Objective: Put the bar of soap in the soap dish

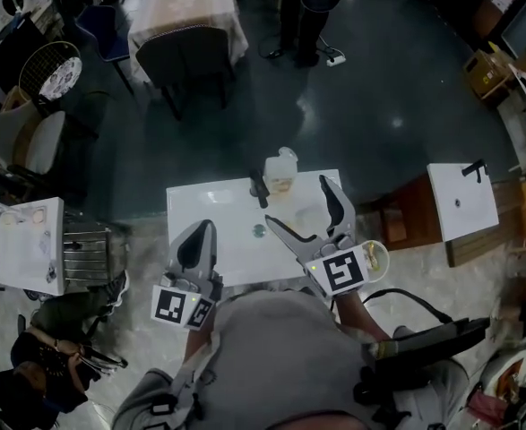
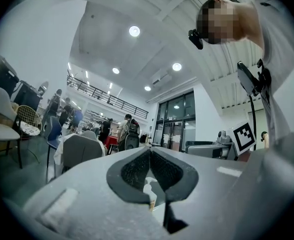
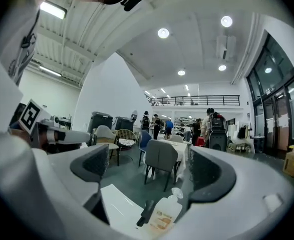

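Note:
A white basin top [image 1: 211, 240] lies in front of me, with a black tap [image 1: 259, 189], a clear pump bottle [image 1: 280, 170] and a small drain [image 1: 259, 231]. My right gripper [image 1: 298, 206] is open over its right half, with nothing between the jaws; under them lies a faint pale round shape [image 1: 309, 215], perhaps the soap dish. I cannot make out the soap bar on the white surface. In the right gripper view the open gripper [image 3: 152, 171] frames the bottle [image 3: 164, 214] and tap [image 3: 147, 211]. My left gripper [image 1: 195, 240] is shut and empty at the near left edge, its tips [image 2: 150, 151] meeting.
A white side table [image 1: 461, 200] stands to the right and a white stand [image 1: 31, 245] to the left. Beyond the dark floor are a cloth-covered table [image 1: 186, 12] with a grey chair [image 1: 184, 56], and a person standing [image 1: 303, 7].

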Action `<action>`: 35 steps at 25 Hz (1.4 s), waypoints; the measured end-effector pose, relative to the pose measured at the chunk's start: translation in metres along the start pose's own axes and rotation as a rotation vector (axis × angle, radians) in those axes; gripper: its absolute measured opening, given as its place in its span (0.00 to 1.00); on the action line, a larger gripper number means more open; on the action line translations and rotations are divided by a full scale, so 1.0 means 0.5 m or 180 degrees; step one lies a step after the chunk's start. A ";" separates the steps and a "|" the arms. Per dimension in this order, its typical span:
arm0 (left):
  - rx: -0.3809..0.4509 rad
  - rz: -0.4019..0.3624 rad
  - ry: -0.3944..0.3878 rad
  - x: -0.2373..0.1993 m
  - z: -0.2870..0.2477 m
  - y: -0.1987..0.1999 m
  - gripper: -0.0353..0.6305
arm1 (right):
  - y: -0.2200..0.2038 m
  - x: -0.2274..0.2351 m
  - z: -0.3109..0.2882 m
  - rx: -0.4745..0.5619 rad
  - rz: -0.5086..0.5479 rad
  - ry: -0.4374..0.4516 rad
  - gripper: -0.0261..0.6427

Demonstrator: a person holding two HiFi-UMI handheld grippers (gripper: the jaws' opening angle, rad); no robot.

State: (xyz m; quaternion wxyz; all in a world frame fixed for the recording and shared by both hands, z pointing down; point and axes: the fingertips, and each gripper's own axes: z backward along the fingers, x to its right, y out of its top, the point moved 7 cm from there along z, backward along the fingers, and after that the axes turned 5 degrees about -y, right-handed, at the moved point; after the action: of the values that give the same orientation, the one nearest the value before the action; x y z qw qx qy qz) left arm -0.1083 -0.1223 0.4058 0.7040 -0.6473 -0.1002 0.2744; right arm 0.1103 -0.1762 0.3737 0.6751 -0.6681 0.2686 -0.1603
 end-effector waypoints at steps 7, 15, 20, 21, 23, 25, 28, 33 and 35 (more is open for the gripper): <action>0.0038 -0.0030 0.0191 -0.024 0.032 0.007 0.06 | -0.099 -0.018 -0.030 -0.0717 0.0722 0.0330 0.78; 0.0012 -0.0082 0.0511 -0.047 0.087 0.012 0.06 | -0.335 -0.020 -0.066 -0.1914 0.1723 0.0947 0.78; -0.0027 -0.0078 0.0665 -0.054 0.128 0.006 0.06 | -0.480 -0.033 -0.082 -0.2425 0.2124 0.1292 0.76; -0.0034 -0.0076 0.0696 -0.054 0.134 0.005 0.06 | -0.507 -0.034 -0.085 -0.2495 0.2150 0.1344 0.76; -0.0042 -0.0074 0.0760 -0.055 0.147 0.003 0.06 | -0.558 -0.035 -0.092 -0.2623 0.2199 0.1434 0.75; -0.0050 -0.0072 0.0839 -0.058 0.163 0.003 0.06 | -0.608 -0.038 -0.098 -0.2733 0.2261 0.1521 0.75; -0.0071 -0.0073 0.0962 -0.062 0.189 0.003 0.06 | -0.677 -0.050 -0.103 -0.2874 0.2339 0.1689 0.74; -0.0132 -0.0100 0.1122 -0.064 0.223 0.003 0.06 | -0.792 -0.073 -0.106 -0.3093 0.2419 0.1960 0.72; -0.0162 -0.0121 0.1171 -0.066 0.232 0.004 0.06 | -0.835 -0.079 -0.109 -0.3176 0.2425 0.2010 0.71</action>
State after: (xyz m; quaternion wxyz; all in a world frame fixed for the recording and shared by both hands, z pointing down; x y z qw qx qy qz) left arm -0.1938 -0.0398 0.4275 0.6989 -0.7022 0.0110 0.1354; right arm 0.1066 -0.2215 0.7940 0.1868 -0.6790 0.7087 0.0435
